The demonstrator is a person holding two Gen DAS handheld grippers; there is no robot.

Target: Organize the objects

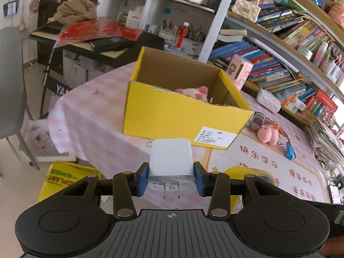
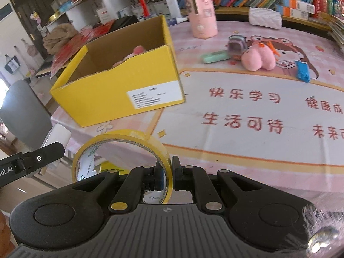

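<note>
So the left tool (image 1: 171, 178) is pinching a white charger plug (image 1: 171, 161) by its two flat sides, prongs pointing back toward the camera. It looks like hard, smooth plastic, light and stiff, so I'd guess it could slip if the pads ease off; those flat sides are the right place to hold it. It hangs above the near edge of the desk (image 1: 103, 116), just short of the yellow box (image 1: 172, 111).

The right tool (image 2: 167, 177) is pressed together on the wall of a yellow tape roll (image 2: 123, 148), one pad inside the ring and one outside. The roll should be light and rigid enough, but since it's hanging from one thin wall it may swing. It's also over the near desk edge, close to the box.

The box is open-topped and sits toward the left edge of the desk. Something pink and plush (image 1: 193, 92) is already in there, and the rest of its floor is hidden. A pink plush toy (image 2: 258, 59) and a pink cylinder (image 2: 202, 13) are further back on the desk.
</note>
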